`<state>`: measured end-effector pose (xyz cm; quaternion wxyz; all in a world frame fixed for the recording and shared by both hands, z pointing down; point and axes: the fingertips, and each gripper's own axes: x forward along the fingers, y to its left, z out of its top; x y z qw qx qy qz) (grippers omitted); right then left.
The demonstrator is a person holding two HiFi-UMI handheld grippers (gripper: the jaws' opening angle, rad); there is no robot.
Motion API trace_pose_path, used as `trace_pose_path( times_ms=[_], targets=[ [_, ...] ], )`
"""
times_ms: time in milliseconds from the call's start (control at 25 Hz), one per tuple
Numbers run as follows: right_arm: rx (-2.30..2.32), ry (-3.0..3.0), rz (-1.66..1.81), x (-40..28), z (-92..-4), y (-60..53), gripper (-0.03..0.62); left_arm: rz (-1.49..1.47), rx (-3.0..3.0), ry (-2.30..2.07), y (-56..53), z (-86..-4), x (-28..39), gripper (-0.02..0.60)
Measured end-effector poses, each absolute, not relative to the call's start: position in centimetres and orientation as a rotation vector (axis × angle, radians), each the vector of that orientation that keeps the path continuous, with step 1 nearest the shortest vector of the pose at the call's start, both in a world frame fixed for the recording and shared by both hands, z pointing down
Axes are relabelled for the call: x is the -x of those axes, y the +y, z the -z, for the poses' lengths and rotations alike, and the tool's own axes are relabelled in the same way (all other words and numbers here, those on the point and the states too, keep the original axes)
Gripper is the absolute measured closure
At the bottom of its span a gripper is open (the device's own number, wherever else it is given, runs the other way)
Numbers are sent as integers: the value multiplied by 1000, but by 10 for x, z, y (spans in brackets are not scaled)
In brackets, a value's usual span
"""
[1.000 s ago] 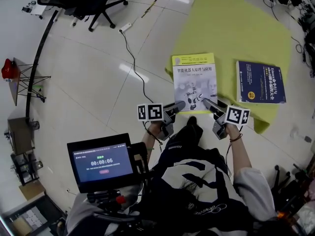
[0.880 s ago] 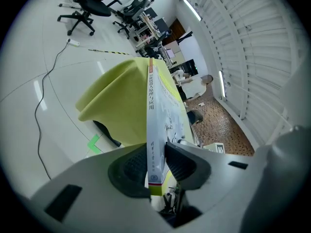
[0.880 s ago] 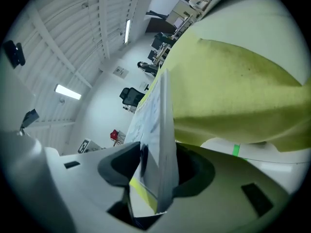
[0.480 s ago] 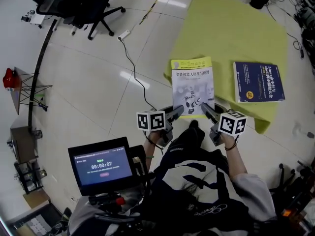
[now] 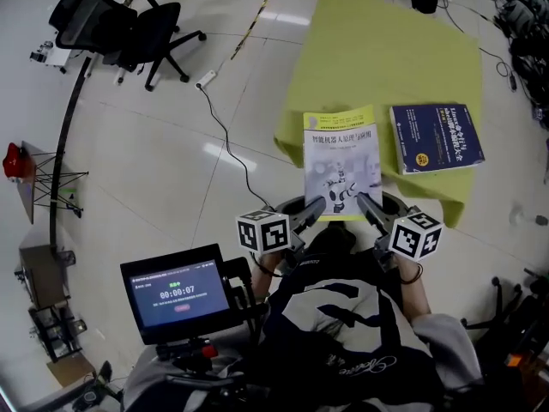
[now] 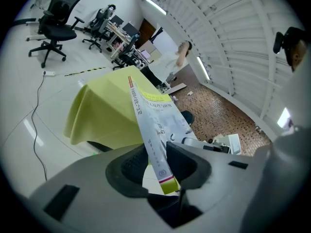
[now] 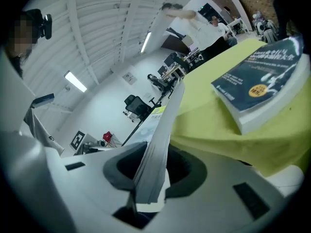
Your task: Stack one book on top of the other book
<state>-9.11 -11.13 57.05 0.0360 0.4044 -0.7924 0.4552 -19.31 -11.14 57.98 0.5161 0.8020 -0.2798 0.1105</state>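
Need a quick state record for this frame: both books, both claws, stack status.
held item: white-and-yellow paperback book, near edge in both claws
left claw: shut on the book's near left corner
right claw: jaws just closed, shut on the near right corner
other book: dark blue thick book, flat on yellow-green tablecloth, right of the held book, apart from it
stack: not yet done

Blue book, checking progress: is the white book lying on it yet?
No, the blue book lies bare on the yellow cloth, with the white book beside it.
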Motion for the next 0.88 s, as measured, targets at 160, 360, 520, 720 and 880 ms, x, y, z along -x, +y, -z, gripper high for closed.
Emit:
trace_pose_path(
  times_ms=[160, 360, 520, 720, 880],
  targets=[
    [-1381, -2436, -1363, 52, -544, -100, 491, -275, -2008, -593, -109, -554, 154, 473],
    [-1569, -2412, -1332, -18, -518, -85, 491, -306, -2102, -487, -107, -529, 83, 472],
    [-1660, -2394, -1321, -78, -514, -83, 491, -336, -2144, -435, -111, -523, 22, 472],
    [-1673, -2353, -1357, -177, -535, -95, 491, -370, -2120, -416, -124, -545, -77, 469],
    [-1638, -2316, -1411, -204, -539, -96, 488, -381, -2066, -441, -123, -550, -103, 469]
  ],
)
